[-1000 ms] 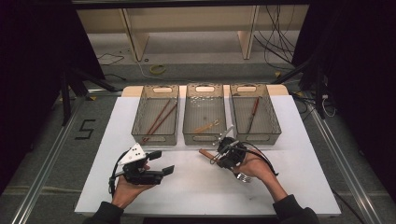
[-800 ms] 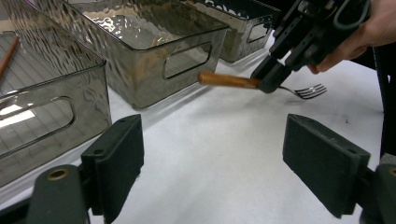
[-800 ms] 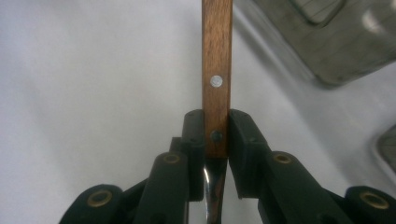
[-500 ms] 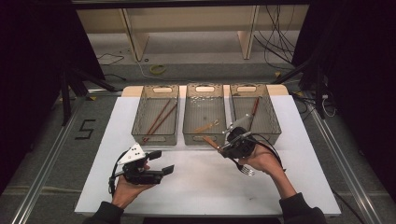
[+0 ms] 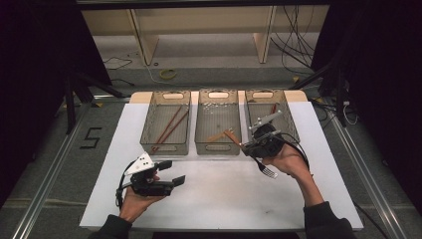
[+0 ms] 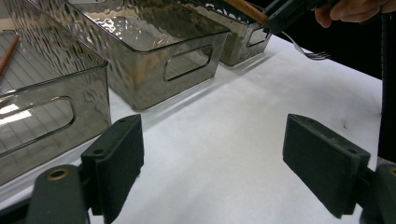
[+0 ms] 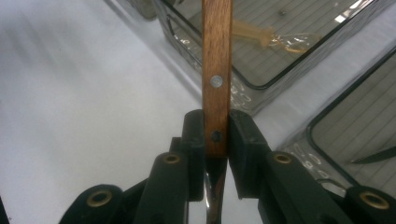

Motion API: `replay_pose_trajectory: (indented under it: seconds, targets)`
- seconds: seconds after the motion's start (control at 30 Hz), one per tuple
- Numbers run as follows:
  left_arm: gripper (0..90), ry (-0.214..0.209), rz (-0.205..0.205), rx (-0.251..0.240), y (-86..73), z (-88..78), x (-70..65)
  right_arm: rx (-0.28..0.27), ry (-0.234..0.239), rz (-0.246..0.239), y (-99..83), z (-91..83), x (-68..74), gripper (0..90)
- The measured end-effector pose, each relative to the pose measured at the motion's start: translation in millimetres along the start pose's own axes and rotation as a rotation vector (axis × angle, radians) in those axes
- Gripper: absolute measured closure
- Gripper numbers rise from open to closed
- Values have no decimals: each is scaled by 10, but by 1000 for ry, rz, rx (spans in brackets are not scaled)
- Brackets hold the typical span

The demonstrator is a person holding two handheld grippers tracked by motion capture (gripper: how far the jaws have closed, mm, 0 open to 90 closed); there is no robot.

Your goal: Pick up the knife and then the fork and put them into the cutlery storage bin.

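A: High view, left to right: left gripper (image 5: 169, 175) low over the white surface (image 5: 219, 199), jaws spread wide, nothing between them. Three smoked plastic bins at the back: left bin (image 5: 166, 148) with two long brown sticks (image 5: 169, 128), middle bin (image 5: 218, 147) with a pale wooden utensil (image 5: 217, 136), right bin (image 5: 293, 127).

B: And the right side?

A: Right gripper (image 5: 245, 144) is clamped on a wooden-handled fork (image 5: 231, 136). Handle points up-left over the near corner of the middle bin; metal tines (image 5: 269, 172) hang out below the hand, above the surface.

B: What do the gripper views add?

A: Left gripper view: both pads far apart, bare surface between, and the fork tines (image 6: 316, 55) in the air at upper right. Right gripper view: jaws pinched tight on the handle (image 7: 216, 70) near its lower rivet, metal shank running down between them. High view can't show that grip point.

B: Pose?

A: Left hand palm-up under its gripper, jaws pointing right. Right hand raised, wrist cocked, jaws aimed toward the bins.

B: Versus a second ago?

A: Left hasn't moved. Right has lifted off the surface and gone toward the bins, fork with it; the handle now reaches over the middle bin's rim.
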State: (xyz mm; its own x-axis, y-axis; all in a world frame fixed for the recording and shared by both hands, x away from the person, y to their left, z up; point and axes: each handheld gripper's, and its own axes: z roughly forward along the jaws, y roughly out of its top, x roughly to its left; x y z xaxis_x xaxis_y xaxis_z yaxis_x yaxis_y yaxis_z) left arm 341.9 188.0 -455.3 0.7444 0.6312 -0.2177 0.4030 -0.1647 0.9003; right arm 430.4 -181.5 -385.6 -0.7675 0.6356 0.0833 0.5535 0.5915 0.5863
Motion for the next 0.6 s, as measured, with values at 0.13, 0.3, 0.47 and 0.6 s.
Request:
replay_pose_trajectory:
  seconds: [0.13, 0.3, 0.47, 0.6]
  targets:
    - [200, 0, -1, -1, 0, -1, 1, -11, -12, 7, 29, -46, -48, 780]
    - [200, 0, -1, -1, -1, -2, 2, -30, -24, 10, 70, -105, -99, 780]
    - [200, -1, -2, -3, 0, -1, 2, -42, -39, 24, 116, -161, -152, 780]
    - [200, -2, -4, -6, -1, -2, 2, -50, -53, 33, 147, -190, -222, 780]
